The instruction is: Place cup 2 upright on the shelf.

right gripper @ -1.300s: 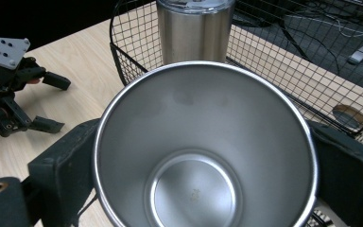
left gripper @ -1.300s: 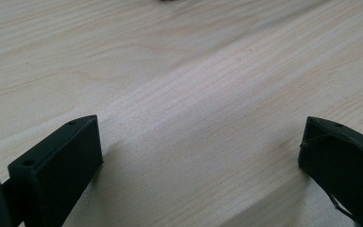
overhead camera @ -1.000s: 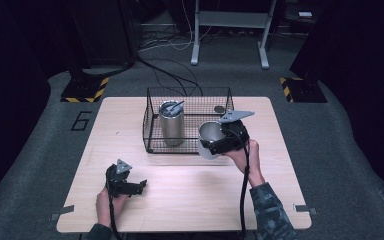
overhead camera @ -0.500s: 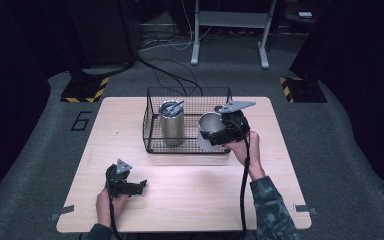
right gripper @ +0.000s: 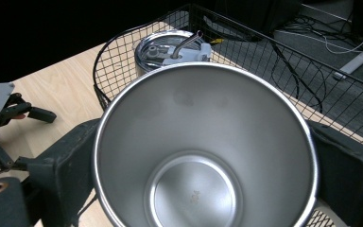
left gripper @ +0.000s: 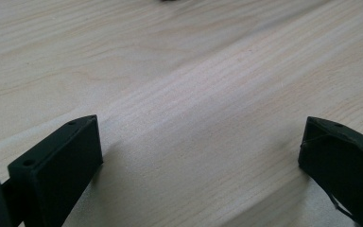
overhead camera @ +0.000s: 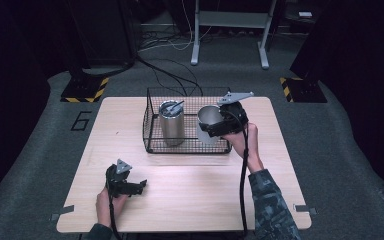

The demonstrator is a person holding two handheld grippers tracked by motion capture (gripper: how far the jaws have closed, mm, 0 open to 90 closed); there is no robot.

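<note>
Steel cup (overhead camera: 207, 124) sits clamped in the right gripper (overhead camera: 219, 126), held over the wire basket (overhead camera: 152, 131) at the counter's (overhead camera: 190, 190) 1 o'clock, beside a lidded tumbler (overhead camera: 171, 121). The left gripper (overhead camera: 132, 186) rests at 7 o'clock, jaws wide and empty.

a "6" on the floor mat (overhead camera: 81, 120); faint digits inside the steel cup (right gripper: 194, 195)

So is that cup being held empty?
Empty: the right gripper view looks straight down into the cup and shows its bare steel bottom.

High view looks down over the table (overhead camera: 190, 200); left gripper view skims it (left gripper: 194, 94).
</note>
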